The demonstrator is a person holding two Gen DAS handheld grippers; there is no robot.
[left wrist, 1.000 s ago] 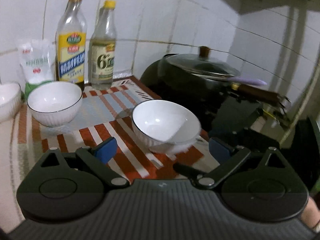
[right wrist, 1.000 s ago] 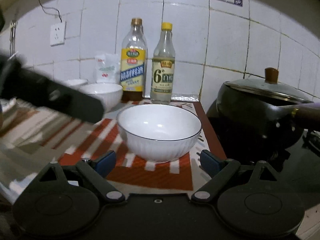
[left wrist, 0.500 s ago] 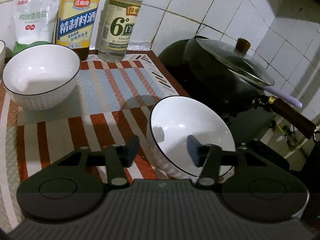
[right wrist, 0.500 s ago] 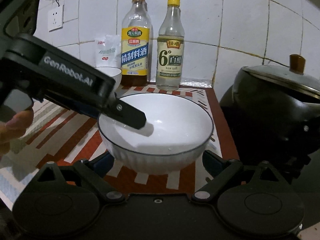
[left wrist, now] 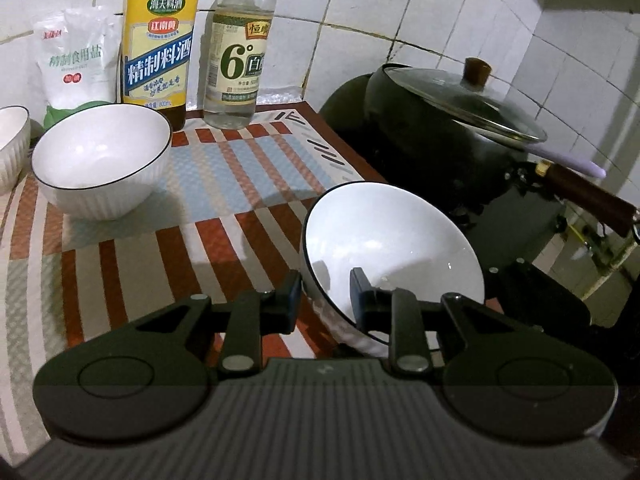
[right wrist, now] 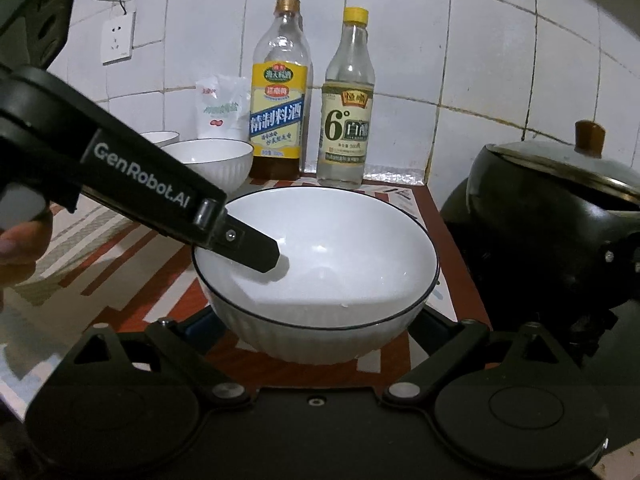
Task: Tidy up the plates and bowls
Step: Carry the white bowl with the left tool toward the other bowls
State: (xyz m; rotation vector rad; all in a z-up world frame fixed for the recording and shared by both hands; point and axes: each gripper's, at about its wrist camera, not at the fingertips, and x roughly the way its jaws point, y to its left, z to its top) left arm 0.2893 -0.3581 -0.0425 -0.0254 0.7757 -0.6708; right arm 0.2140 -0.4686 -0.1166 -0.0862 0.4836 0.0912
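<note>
A white bowl (left wrist: pixel 392 240) with a thin dark rim stands on the striped mat near its right edge. My left gripper (left wrist: pixel 324 300) straddles the bowl's near rim, one pad outside the wall and one inside; its jaws are closing and pinch the wall. In the right wrist view that same inner finger (right wrist: pixel 256 252) reaches over the bowl (right wrist: pixel 320 264) from the left. My right gripper (right wrist: pixel 316 320) stands wide open just in front of the bowl, its fingertips hidden behind the bowl's sides. A second white bowl (left wrist: pixel 100 160) and a third (left wrist: pixel 12 148) sit at the back left.
Two bottles (left wrist: pixel 160 40) (left wrist: pixel 240 60) and a salt bag (left wrist: pixel 76 60) line the tiled wall. A black wok with a glass lid (left wrist: pixel 460 100) and a long handle stands on the stove to the right. A hand (right wrist: pixel 20 240) holds the left gripper.
My left gripper moved forward and down to the bowl and its jaws went from wide open to narrow around the rim. The right gripper edged closer to the bowl and stayed open.
</note>
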